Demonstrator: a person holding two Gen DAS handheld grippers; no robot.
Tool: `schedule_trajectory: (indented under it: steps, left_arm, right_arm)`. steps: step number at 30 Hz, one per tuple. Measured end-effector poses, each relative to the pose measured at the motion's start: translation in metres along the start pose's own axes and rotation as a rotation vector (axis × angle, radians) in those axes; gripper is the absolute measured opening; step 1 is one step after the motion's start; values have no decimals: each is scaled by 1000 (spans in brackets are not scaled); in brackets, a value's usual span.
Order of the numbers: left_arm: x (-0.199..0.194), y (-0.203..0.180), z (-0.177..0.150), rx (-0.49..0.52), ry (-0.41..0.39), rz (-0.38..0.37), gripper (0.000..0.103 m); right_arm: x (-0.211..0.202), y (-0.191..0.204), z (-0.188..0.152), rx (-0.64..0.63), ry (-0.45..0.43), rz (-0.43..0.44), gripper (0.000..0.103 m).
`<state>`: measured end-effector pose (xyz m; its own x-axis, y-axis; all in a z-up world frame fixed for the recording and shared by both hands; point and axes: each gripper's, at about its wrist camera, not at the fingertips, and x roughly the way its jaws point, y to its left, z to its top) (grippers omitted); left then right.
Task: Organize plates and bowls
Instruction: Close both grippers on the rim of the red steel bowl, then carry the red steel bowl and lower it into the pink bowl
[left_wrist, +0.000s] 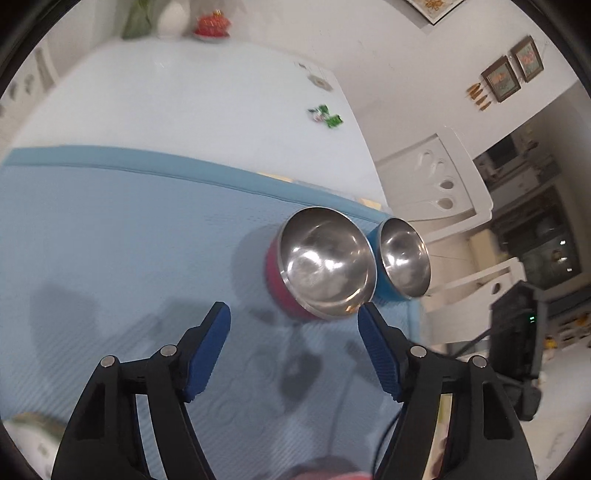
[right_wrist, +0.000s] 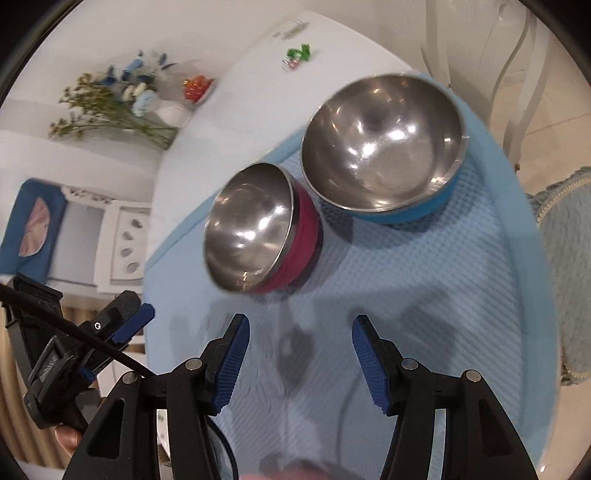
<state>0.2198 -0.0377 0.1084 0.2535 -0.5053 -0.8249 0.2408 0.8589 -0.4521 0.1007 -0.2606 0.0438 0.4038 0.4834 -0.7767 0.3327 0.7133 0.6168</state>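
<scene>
Two steel-lined bowls stand side by side on a light blue mat (left_wrist: 110, 240). The red bowl (left_wrist: 325, 258) and the blue bowl (left_wrist: 402, 258) touch or nearly touch near the mat's right edge. My left gripper (left_wrist: 293, 314) is open and empty, just short of the red bowl; its right fingertip (left_wrist: 365, 314) is close to the rim. In the right wrist view the red bowl (right_wrist: 258, 232) and the blue bowl (right_wrist: 384, 147) lie ahead. My right gripper (right_wrist: 301, 325) is open and empty over the mat (right_wrist: 424, 295). The left gripper shows at the left edge (right_wrist: 125, 325).
The mat lies on a white table (left_wrist: 184, 92). A green-wrapped candy (left_wrist: 327, 116) lies beyond the mat. A vase with flowers (right_wrist: 122, 107) and a red ornament (left_wrist: 212, 24) stand at the table's far end. White chairs (left_wrist: 436, 184) stand beside the table.
</scene>
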Motion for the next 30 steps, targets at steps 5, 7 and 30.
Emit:
schedule_trajectory:
  steps: [5, 7, 30]
  left_arm:
    - [47, 5, 18, 17, 52, -12, 61]
    - [63, 9, 22, 16, 76, -21, 51]
    - [50, 13, 5, 32, 36, -60, 12]
  right_arm:
    - [24, 8, 18, -10, 2, -52, 56]
    - [32, 10, 25, -18, -5, -72, 56]
    - [29, 46, 7, -189, -56, -135, 31]
